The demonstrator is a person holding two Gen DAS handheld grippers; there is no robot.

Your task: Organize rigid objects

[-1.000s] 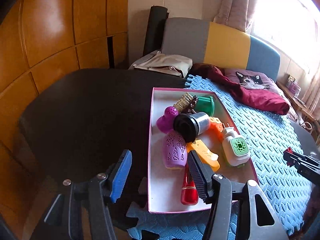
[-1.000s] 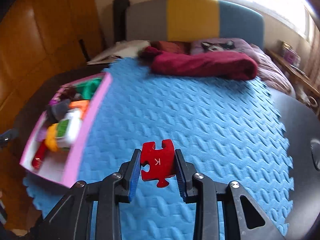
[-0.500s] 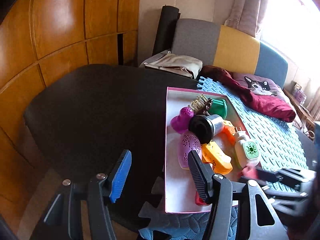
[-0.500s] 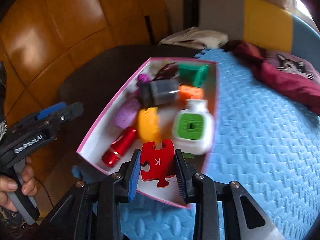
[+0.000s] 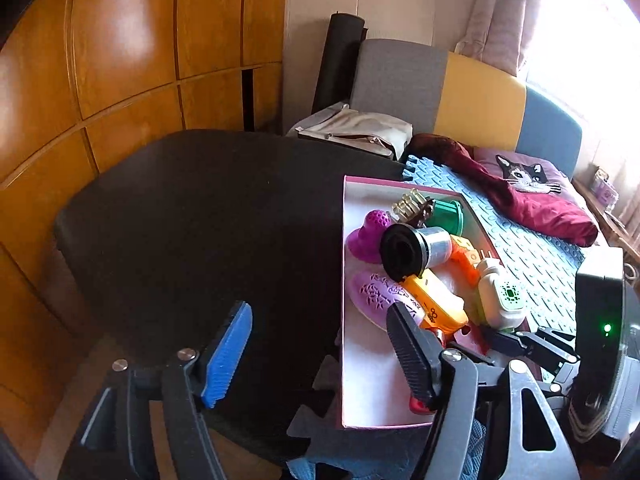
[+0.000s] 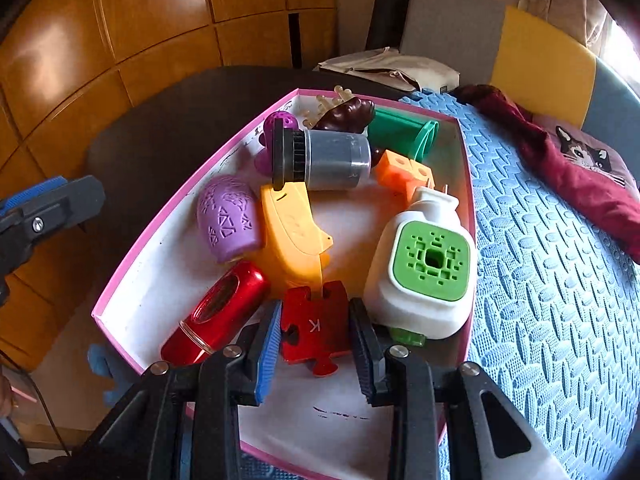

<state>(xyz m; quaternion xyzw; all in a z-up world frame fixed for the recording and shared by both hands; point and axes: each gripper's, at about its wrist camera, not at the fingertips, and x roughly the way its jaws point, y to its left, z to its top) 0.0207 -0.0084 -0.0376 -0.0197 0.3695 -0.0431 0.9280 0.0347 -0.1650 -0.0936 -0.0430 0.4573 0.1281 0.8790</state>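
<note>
Crowding is your risk: your right tool (image 6: 314, 340) pinches the red puzzle piece (image 6: 314, 324) over the pink box (image 6: 168, 224), left tool (image 5: 320, 354) wide, so releasing could wedge it against the red cylinder (image 6: 218, 314).

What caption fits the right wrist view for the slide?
Right gripper holds a red puzzle piece over the pink box, between red tube and white-green plug-in.

Right tongs (image 6: 314, 338): jaws closed on a red puzzle piece (image 6: 314, 326), gripped at both side edges, pointing toward 12 o'clock. Left tongs (image 5: 320, 354): jaws spread wide, nothing between them, at 9 o'clock in the right wrist view.
</note>
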